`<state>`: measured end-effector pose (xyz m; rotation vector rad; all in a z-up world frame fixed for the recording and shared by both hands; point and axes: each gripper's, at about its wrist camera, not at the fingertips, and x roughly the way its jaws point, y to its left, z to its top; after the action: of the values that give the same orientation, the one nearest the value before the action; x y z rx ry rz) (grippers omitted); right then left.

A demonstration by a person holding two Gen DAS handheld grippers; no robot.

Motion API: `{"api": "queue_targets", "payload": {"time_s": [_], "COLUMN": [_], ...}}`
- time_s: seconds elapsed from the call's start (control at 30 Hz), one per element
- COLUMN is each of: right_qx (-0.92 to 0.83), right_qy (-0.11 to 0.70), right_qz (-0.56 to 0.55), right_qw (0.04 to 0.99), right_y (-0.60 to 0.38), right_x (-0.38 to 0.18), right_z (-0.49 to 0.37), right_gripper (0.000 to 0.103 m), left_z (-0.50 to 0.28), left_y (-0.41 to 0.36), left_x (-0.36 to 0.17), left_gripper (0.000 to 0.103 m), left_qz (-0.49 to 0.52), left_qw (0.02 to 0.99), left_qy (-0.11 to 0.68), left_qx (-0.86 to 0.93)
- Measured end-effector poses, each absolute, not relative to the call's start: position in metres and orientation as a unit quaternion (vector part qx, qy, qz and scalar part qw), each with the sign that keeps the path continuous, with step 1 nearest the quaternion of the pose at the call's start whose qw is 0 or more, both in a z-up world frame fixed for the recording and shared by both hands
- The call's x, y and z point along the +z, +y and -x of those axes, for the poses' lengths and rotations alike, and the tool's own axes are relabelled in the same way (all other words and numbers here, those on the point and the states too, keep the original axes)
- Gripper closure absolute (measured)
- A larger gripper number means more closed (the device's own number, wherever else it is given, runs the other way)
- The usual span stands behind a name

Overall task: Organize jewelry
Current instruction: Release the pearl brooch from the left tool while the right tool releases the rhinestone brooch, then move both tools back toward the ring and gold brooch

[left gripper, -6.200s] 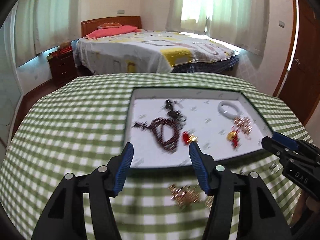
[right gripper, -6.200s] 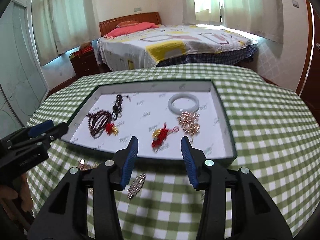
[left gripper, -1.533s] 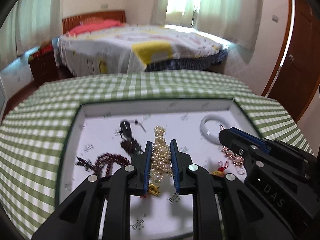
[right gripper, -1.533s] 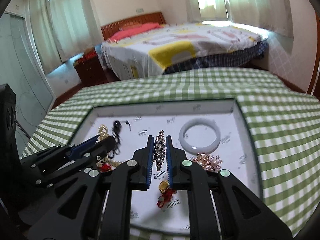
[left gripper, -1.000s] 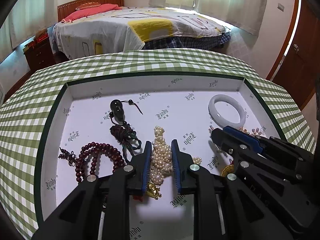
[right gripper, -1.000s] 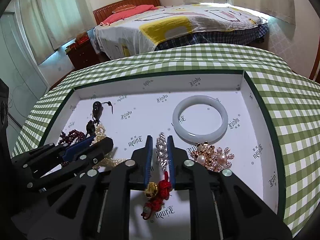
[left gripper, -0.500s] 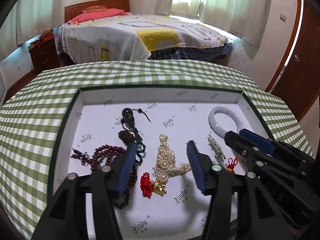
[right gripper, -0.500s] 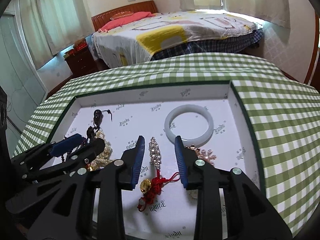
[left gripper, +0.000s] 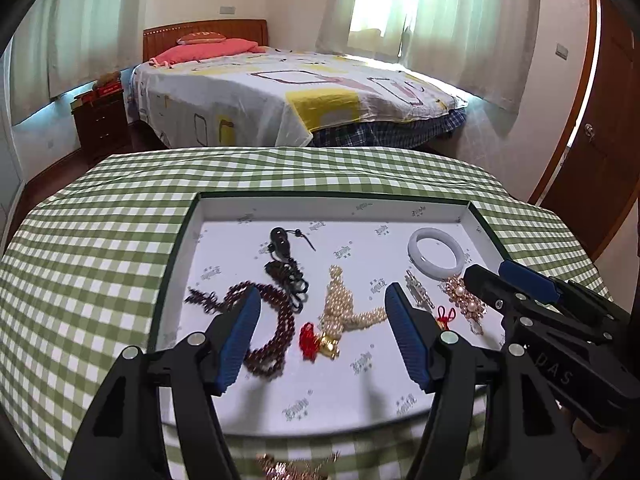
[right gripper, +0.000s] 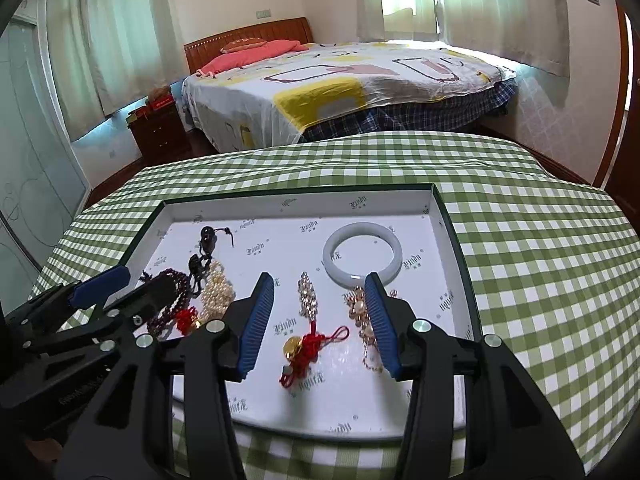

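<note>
Both grippers gape empty; rhinestone strip (right gripper: pixel 307 294) lies lengthwise, pointing toward tray's (right gripper: pixel 448 216) far wall

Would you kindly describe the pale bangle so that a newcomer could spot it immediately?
Find the shallow white tray on the green checked tablecloth. The bangle lies flat in its far right corner, beyond a pearl-and-gold brooch. It is the only smooth, plain, milky-white rigid ring; everything else is beaded, corded or sparkly.
</note>
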<state>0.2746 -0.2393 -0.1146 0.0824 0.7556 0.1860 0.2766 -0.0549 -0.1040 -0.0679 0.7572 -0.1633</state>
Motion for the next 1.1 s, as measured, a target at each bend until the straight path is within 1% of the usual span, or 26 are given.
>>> {"api": "queue_targets", "payload": {"time_s": [0.13,0.2,0.3,0.37,0.43,0.47,0.5,0.53,0.67,0.87,1.1], "right_qx": [0.090,0.089,0.087,0.086,0.085,0.085,0.084,0.082,0.075,0.061,0.051], "right_qy": [0.368,0.369,0.371,0.372,0.373,0.373,0.372,0.372,0.377,0.387,0.407], "right_qz": [-0.033,-0.030,-0.028,-0.027,-0.026,-0.026,-0.025,-0.024,-0.024,-0.023,-0.030], "right_qw": [0.925,0.925,0.924,0.924,0.924,0.924,0.924,0.924,0.923,0.920,0.911], "right_y": [-0.238,-0.237,-0.238,-0.240,-0.241,-0.242,-0.243,-0.245,-0.257,-0.275,-0.285], "right_x": [-0.113,-0.114,-0.115,-0.116,-0.116,-0.115,-0.115,-0.115,-0.117,-0.124,-0.141], "right_z": [-0.261,-0.254,-0.243,-0.235,-0.226,-0.223,-0.218,-0.213,-0.192,-0.164,-0.157], "right_gripper": [0.054,0.053,0.050,0.047,0.045,0.045,0.043,0.040,0.037,0.036,0.036], "left_z": [-0.264,-0.258,-0.248,-0.242,-0.233,-0.229,-0.225,-0.221,-0.204,-0.181,-0.160], "left_y": [-0.050,-0.047,-0.042,-0.039,-0.035,-0.033,-0.032,-0.030,-0.022,-0.008,0.007], "left_x": [-0.101,-0.102,-0.102,-0.102,-0.102,-0.103,-0.103,-0.103,-0.102,-0.105,-0.115], "left_gripper": [0.040,0.033,0.032,0.032,0.032,0.031,0.028,0.027,0.027,0.027,0.027], "left_qz": [0.026,0.022,0.022,0.025,0.027,0.027,0.025,0.022,0.017,0.029,0.039], "left_qw": [0.929,0.930,0.931,0.931,0.931,0.932,0.932,0.932,0.934,0.932,0.927], "left_qy": [0.362,0.362,0.359,0.361,0.360,0.360,0.360,0.360,0.357,0.361,0.373], "left_qx": [-0.072,-0.065,-0.056,-0.054,-0.049,-0.048,-0.044,-0.038,-0.029,-0.015,0.000]}}
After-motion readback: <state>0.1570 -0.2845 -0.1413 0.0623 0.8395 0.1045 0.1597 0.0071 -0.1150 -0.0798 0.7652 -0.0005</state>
